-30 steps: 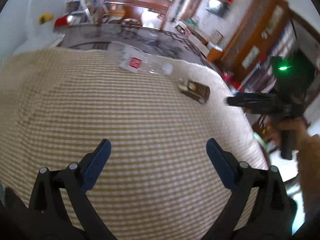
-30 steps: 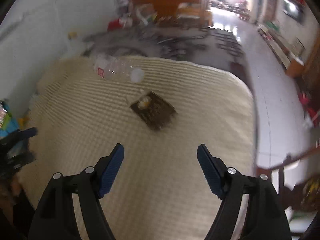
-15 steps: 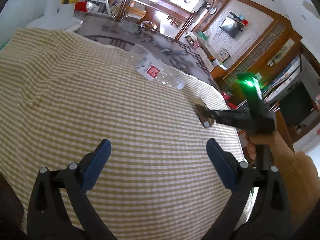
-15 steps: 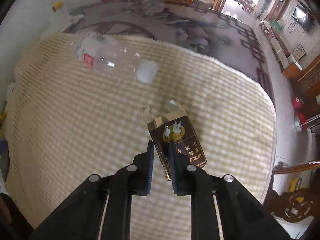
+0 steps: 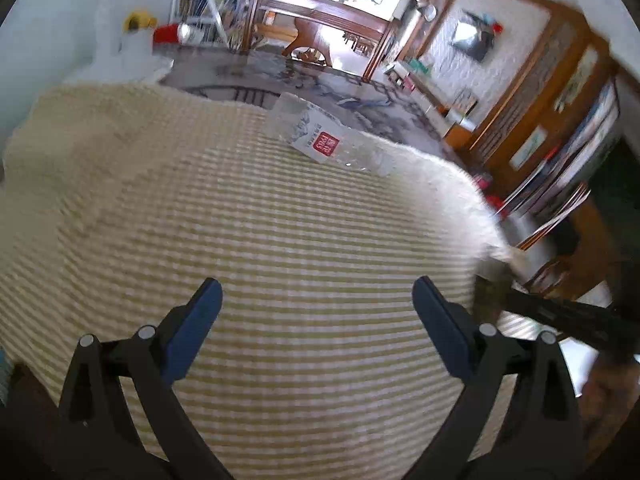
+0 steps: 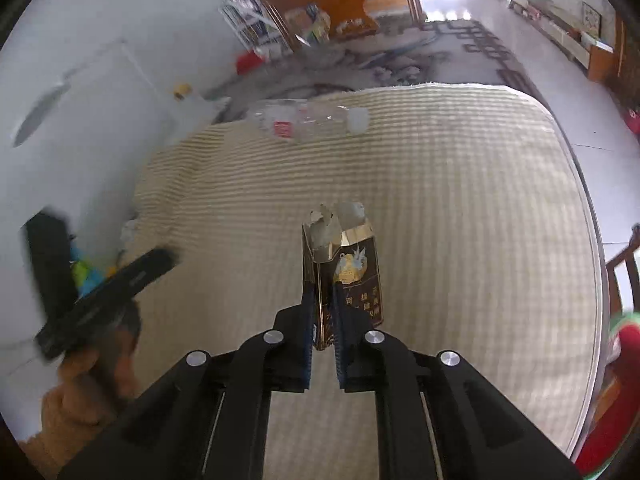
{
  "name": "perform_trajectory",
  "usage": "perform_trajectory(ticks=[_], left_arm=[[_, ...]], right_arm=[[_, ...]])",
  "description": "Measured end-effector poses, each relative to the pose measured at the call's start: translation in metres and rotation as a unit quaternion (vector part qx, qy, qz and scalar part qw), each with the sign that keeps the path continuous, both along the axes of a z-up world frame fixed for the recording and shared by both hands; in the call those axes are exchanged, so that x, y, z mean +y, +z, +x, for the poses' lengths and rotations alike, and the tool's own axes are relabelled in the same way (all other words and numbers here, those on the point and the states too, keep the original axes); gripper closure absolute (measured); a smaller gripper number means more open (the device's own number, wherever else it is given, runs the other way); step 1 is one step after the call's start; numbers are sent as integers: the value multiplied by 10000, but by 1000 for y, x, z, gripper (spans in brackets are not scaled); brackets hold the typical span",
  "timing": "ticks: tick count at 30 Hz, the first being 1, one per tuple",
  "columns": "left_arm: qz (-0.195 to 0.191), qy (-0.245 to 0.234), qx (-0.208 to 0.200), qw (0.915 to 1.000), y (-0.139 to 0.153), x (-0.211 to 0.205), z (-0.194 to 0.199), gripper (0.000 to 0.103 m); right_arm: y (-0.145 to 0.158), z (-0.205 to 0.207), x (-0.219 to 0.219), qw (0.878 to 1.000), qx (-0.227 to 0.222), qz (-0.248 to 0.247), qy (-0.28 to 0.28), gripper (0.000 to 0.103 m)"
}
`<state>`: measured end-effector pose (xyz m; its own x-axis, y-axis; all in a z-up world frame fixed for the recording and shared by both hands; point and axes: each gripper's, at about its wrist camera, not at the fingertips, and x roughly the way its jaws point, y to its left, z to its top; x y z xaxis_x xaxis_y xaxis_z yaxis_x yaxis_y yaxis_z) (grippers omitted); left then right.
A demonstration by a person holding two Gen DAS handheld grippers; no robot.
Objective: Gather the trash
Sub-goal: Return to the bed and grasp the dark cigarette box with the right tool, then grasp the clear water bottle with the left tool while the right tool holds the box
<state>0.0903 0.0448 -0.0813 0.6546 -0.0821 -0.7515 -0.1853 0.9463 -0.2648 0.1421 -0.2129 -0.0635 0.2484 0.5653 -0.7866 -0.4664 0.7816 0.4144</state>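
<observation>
A cream-and-olive striped woven bedspread [image 6: 460,200] covers the bed; a clear plastic bottle [image 6: 308,120] lies at twelve o'clock. Right gripper [image 6: 322,320] fingers clamp a dark cigarette pack [image 6: 348,272]; left gripper [image 5: 316,320] fingers gape, empty.

One clear plastic bottle [image 6: 310,122] lies far ahead of the right gripper [image 6: 322,320]. One dark cigarette pack [image 6: 344,276] sits between its pads. Two grippers, one striped mat [image 6: 460,208] beneath.

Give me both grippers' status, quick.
Left gripper: open, nothing between its fingers, over the striped mat.
Right gripper: closed on the dark cigarette pack.
</observation>
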Motion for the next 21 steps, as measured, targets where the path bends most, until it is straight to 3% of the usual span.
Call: perform_trajectory(ticks=[3, 6, 9, 11, 12, 15, 19, 21], left_arm=[[816, -501, 107, 9953, 0, -19, 18, 9], [1807, -1135, 152, 9769, 3, -40, 52, 9], [2820, -1921, 397, 9392, 2, -55, 101, 9], [3426, -2424, 669, 9052, 0, -60, 138, 9], [3604, -2573, 797, 8931, -1, -61, 151, 9], [4200, -3059, 1362, 8435, -11, -64, 197, 9], [4424, -3212, 1964, 8140, -35, -60, 236, 9], [4400, -3211, 2139, 8109, -48, -61, 246, 9]], right_arm=[[2, -26, -12, 9992, 11, 397, -41, 94], [-4, -25, -11, 9986, 237, 476, 43, 94], [-5, -22, -4, 9993, 110, 291, 204, 94], [-12, -20, 1, 9986, 242, 347, 322, 94], [-14, -19, 1, 9982, 294, 379, 366, 94], [-11, -23, 3, 9967, 334, 533, 512, 94], [-8, -25, -1, 9952, 374, 725, 536, 94], [-6, -26, -6, 9945, 359, 857, 494, 94]])
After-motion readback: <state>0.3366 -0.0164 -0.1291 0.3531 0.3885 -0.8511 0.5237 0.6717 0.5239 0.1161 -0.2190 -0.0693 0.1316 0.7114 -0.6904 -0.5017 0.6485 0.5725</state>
